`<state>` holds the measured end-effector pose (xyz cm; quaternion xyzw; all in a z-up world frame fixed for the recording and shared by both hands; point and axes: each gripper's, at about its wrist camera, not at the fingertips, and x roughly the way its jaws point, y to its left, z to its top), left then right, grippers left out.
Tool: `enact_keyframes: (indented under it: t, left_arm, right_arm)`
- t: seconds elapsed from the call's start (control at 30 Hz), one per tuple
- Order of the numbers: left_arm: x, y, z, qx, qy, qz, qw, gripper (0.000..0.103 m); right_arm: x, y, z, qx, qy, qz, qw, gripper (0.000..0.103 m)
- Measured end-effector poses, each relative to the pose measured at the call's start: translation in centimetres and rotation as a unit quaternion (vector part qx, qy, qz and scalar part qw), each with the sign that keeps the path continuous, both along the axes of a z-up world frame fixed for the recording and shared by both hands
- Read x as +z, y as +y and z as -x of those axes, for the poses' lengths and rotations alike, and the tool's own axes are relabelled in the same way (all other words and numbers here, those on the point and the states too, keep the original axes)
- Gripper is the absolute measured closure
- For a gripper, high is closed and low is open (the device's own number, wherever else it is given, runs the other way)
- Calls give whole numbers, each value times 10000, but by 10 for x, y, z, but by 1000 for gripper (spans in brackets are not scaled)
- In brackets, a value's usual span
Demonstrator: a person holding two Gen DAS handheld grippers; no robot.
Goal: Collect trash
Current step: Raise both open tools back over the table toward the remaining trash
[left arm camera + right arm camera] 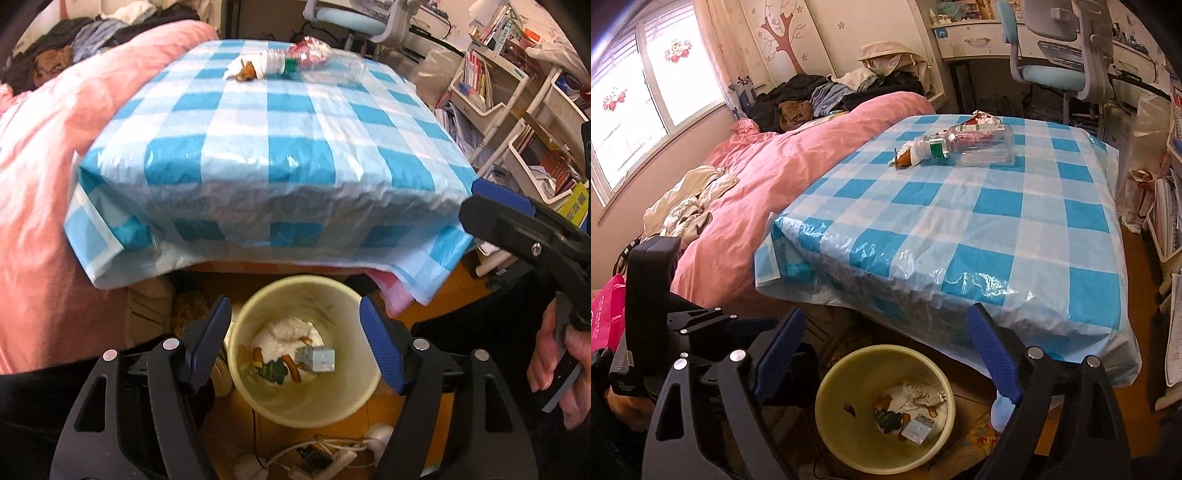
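The left hand-held gripper [295,343] hangs straight over the bin [236,354], jaws wide apart with nothing between them. The right hand-held gripper [886,362], just beside the bin's rim toward the worktop, also stands wide and empty.

In the bin lie crumpled tissue [286,330], orange peel scraps, something dark green and a small grey box [317,360], all loose at the bottom.

Beyond the bin, at the far end of the checked worktop [280,147], the remaining trash waits: a clear plastic bottle [975,146] on its side, a tissue wad with peel [242,71] touching its neck, and a crumpled red wrapper [982,119] behind it.

The bottle could well roll off the slick plastic cover if nudged rather than gripped squarely. The wad is loose; a shallow pinch may shed peel on the way back to the bin.
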<state>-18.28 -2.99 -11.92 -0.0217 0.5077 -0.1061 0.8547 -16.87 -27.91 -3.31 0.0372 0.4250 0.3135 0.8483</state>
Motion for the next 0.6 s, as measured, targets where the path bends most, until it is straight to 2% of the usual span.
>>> enact_keyframes:
  t: [0.6]
  left_arm:
    - [21, 3, -25, 165, -411, 54, 9990, 28]
  right_arm:
    - [2, 5, -14, -38, -93, -10, 9999, 14]
